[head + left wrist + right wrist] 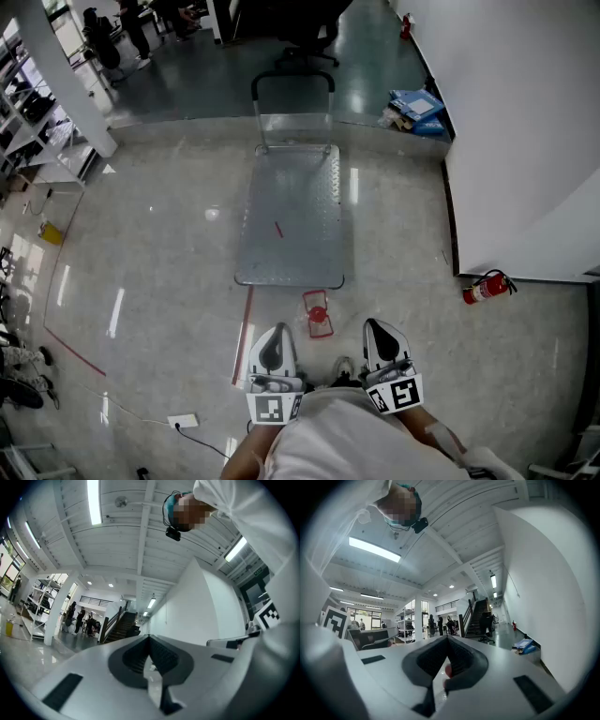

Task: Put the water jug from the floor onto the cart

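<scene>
So the water jug (317,314) was sitting on the floor (159,281), just off the near short edge of the cart (292,202), closer to that edge's right corner. It looked like a clear thing with red bits on top and wasn't touching the deck. The cart was a flat metal platform type with its push handle (292,80) at the far end, and there was a little red mark on the deck.

Both grippers were held low, close to the person's body and well back from the jug. The left gripper (273,352) had its jaws clenched together on nothing. The right gripper (384,342) was the same, pinched closed and empty.

A fire extinguisher (486,288) lay on the floor by the white wall (525,141) off to the right, and a red tape line (244,333) ran from the cart's near left corner back toward the person.
</scene>
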{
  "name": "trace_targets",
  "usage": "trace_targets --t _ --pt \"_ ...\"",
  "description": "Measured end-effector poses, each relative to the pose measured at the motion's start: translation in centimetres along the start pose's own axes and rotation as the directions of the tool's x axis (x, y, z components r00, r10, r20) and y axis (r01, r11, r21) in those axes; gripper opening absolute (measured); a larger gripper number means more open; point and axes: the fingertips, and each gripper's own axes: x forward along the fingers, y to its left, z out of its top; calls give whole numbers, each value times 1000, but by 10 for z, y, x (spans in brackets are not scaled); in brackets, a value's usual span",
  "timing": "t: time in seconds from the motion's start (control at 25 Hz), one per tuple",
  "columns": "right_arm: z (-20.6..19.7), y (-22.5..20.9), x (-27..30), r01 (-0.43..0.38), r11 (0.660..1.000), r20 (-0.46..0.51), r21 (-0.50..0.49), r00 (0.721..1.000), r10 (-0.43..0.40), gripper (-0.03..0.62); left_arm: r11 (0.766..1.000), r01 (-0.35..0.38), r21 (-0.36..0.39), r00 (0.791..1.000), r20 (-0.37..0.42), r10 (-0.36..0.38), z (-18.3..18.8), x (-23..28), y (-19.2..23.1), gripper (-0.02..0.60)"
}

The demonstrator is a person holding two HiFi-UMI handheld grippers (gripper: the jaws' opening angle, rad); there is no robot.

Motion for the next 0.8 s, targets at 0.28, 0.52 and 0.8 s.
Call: trace_targets --t 0.28,0.52,0.8 --pt "0 -1 0 -8 1000 2 -3 1000 8 11 1000 -3 -4 1000 -9 3 -3 1 -2 3" --pt "-2 1 -2 -14 1000 3 -1 1000 14 11 1000 -7 1 1000 -8 7 -3 -3 -2 3" --pt "-28 0 8 -12 1000 -77 -1 997 12 12 1000 -2 16 1000 4 1 -2 -6 1 3"
